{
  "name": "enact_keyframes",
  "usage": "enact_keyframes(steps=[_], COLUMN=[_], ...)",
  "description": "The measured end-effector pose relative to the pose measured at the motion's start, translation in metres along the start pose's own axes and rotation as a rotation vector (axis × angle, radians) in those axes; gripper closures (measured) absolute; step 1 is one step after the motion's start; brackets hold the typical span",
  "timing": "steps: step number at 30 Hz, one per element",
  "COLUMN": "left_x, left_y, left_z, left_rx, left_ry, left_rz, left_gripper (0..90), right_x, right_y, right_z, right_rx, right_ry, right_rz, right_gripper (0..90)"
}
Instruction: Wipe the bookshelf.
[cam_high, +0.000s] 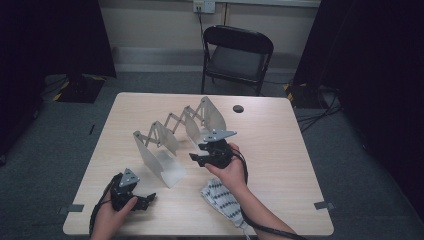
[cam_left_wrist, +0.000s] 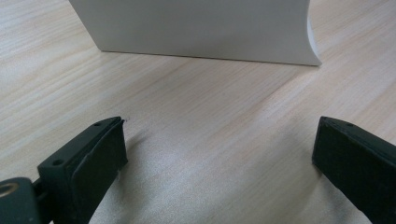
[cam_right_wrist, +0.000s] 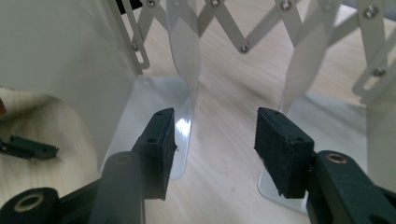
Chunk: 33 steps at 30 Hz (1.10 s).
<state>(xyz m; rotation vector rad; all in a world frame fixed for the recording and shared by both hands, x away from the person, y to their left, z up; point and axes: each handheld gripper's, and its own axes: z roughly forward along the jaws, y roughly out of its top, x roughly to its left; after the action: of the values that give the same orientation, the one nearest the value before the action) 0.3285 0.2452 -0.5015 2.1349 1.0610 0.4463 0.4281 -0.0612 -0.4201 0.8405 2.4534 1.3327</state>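
Note:
A white metal accordion rack (cam_high: 172, 132) with upright plates joined by scissor links stands across the middle of the wooden table (cam_high: 280, 145). My right gripper (cam_high: 199, 156) hovers beside its near side, jaws pointing left toward the plates. In the right gripper view my right gripper (cam_right_wrist: 215, 135) is open, with nothing between the pads, facing the gap between two plates (cam_right_wrist: 184, 42). My left gripper (cam_high: 146, 199) rests near the table's front left corner, open. In the left gripper view my left gripper (cam_left_wrist: 219, 144) is wide open over bare wood, the rack's end plate (cam_left_wrist: 201, 28) just ahead.
A folded white cloth with dark dots (cam_high: 222, 197) lies near the front edge, partly under the right forearm. A black round cable hole (cam_high: 238, 108) sits at the table's back right. A black folding chair (cam_high: 237, 52) stands behind the table.

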Motion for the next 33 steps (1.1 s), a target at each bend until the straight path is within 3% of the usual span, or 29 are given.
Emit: enact_keyframes(steps=[12, 21, 27, 30, 33], left_x=[0.0, 0.0, 0.0, 0.0, 0.0], left_y=[0.0, 0.0, 0.0, 0.0, 0.0], left_z=[0.0, 0.0, 0.0, 0.0, 0.0], left_rx=[0.001, 0.001, 0.0, 0.0, -0.001], left_ry=[-0.001, -0.001, 0.0, 0.0, -0.001], left_rz=[0.001, 0.001, 0.001, 0.001, 0.001], left_gripper=[2.6, 2.5, 2.3, 2.3, 2.3], right_x=[0.018, 0.022, 0.021, 0.021, 0.019], right_y=[0.03, 0.038, 0.043, 0.044, 0.044], right_z=[0.033, 0.056, 0.071, 0.075, 0.076], right_rx=[0.008, 0.007, 0.022, 0.026, 0.013], right_ry=[0.023, 0.013, 0.001, -0.026, -0.01], right_rz=[-0.065, -0.06, -0.047, -0.067, -0.069], right_gripper=[49.6, 55.5, 68.0, 77.4, 84.6])
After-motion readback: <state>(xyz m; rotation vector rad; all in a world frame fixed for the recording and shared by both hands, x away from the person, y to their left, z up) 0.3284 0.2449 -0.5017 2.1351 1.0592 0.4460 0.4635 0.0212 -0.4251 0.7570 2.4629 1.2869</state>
